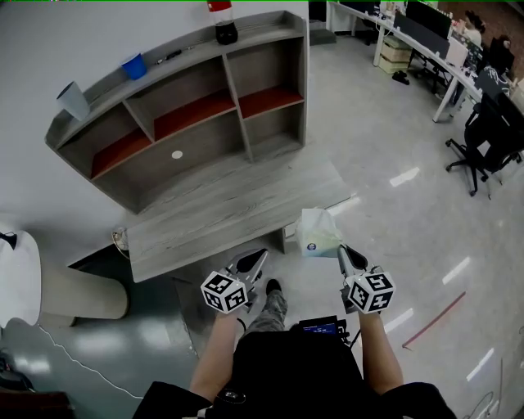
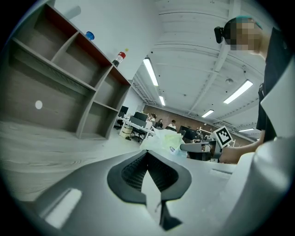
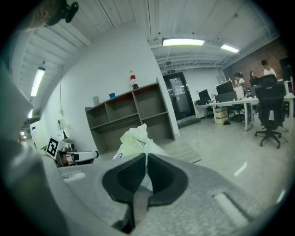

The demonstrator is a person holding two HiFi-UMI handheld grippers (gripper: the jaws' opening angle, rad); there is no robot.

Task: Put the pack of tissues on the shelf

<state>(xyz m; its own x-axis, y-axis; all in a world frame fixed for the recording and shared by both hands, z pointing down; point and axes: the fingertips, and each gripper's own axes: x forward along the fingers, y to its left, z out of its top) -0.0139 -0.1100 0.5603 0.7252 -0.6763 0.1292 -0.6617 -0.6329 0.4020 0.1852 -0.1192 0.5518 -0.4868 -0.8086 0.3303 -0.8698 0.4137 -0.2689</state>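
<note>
The pack of tissues (image 1: 318, 232), pale green and white in crinkled plastic, hangs above the floor in front of the low grey platform (image 1: 213, 221). My right gripper (image 1: 343, 250) is shut on its near edge; in the right gripper view the pack (image 3: 133, 137) sticks out past the closed jaws of the right gripper (image 3: 145, 157). My left gripper (image 1: 259, 257) is beside it to the left, shut and holding nothing. The left gripper view shows the left gripper (image 2: 148, 155) with its jaws together and the pack (image 2: 167, 140) off to the right. The grey shelf (image 1: 176, 61) with red boards stands ahead, against the wall.
On top of the shelf are a red-capped bottle (image 1: 222, 21), a blue cup (image 1: 133, 65) and a pale cup (image 1: 74, 100). A white and beige cylinder (image 1: 49, 290) lies at left. Desks and black office chairs (image 1: 490, 135) fill the back right, with people seated there.
</note>
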